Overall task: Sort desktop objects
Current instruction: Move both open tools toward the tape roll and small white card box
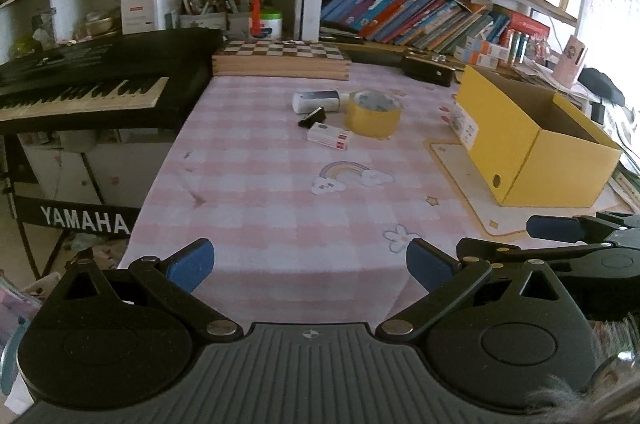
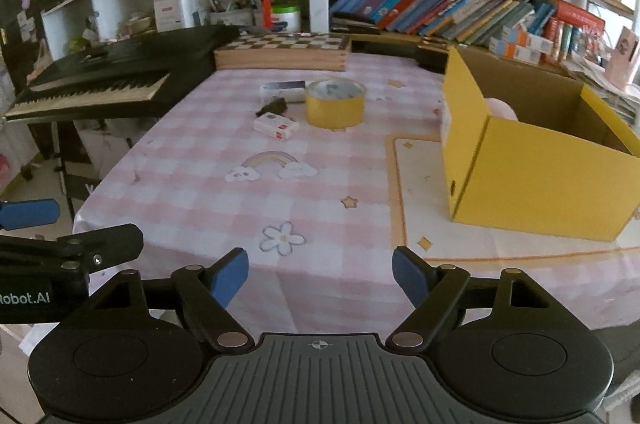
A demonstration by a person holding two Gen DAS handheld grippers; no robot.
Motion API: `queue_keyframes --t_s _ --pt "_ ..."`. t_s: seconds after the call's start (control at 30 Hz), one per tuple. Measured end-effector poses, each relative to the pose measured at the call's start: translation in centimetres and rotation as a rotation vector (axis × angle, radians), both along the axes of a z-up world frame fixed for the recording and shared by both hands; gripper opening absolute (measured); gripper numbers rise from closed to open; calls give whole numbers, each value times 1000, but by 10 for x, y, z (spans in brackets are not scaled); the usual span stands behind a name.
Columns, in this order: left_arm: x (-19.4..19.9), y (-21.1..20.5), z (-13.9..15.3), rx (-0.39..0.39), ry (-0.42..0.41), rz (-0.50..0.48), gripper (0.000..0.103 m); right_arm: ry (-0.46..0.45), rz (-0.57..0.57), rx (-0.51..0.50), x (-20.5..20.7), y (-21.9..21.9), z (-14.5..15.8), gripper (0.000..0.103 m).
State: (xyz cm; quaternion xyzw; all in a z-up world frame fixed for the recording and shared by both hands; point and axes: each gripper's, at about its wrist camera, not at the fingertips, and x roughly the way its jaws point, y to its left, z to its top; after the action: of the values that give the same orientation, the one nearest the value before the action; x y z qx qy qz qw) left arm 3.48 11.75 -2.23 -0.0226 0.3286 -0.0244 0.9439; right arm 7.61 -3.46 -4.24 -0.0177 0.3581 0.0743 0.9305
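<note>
A yellow tape roll (image 1: 373, 117) (image 2: 335, 103) stands mid-table on the pink checked cloth. Beside it lie a white tube (image 1: 316, 101) (image 2: 283, 89), a black binder clip (image 1: 312, 116) (image 2: 273, 107) and a small white-and-red box (image 1: 329, 136) (image 2: 277, 126). An open yellow cardboard box (image 1: 532, 140) (image 2: 540, 164) sits at the right, with something pale pink (image 2: 502, 108) inside. My left gripper (image 1: 310, 266) hangs open over the near table edge, nothing between its blue pads. My right gripper (image 2: 320, 276) is likewise open and empty, far short of the objects.
A black Yamaha keyboard (image 1: 88, 92) (image 2: 100, 80) borders the table's left side. A folded chessboard (image 1: 282, 58) (image 2: 284, 50) lies at the back edge, a black case (image 1: 428, 69) beside it. Shelves of books (image 1: 420, 12) rise behind. A white mat (image 2: 416, 192) lies under the yellow box.
</note>
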Motion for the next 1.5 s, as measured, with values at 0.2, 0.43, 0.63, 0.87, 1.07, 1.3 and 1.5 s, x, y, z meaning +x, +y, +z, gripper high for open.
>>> queue_keyframes --t_s 0.2,0.43,0.63,0.87,1.07,1.3,1.5 --pt "15 7 -1 -5 6 31 103 3 26 -1 16 7 -1 81" --pt "41 5 -3 1 14 51 103 12 51 -1 38 6 -4 81" --pt "66 2 -2 9 10 64 103 12 62 6 64 2 -4 81" --pt "101 -4 1 23 6 74 103 10 64 16 96 -5 -3 81" --pt "130 -9 1 41 6 72 103 14 66 26 123 -10 -5 82" --pt "163 -4 1 44 -1 99 103 7 43 29 157 -17 -4 81" --pt "185 -3 -2 51 6 100 103 19 41 27 187 -17 -7 81"
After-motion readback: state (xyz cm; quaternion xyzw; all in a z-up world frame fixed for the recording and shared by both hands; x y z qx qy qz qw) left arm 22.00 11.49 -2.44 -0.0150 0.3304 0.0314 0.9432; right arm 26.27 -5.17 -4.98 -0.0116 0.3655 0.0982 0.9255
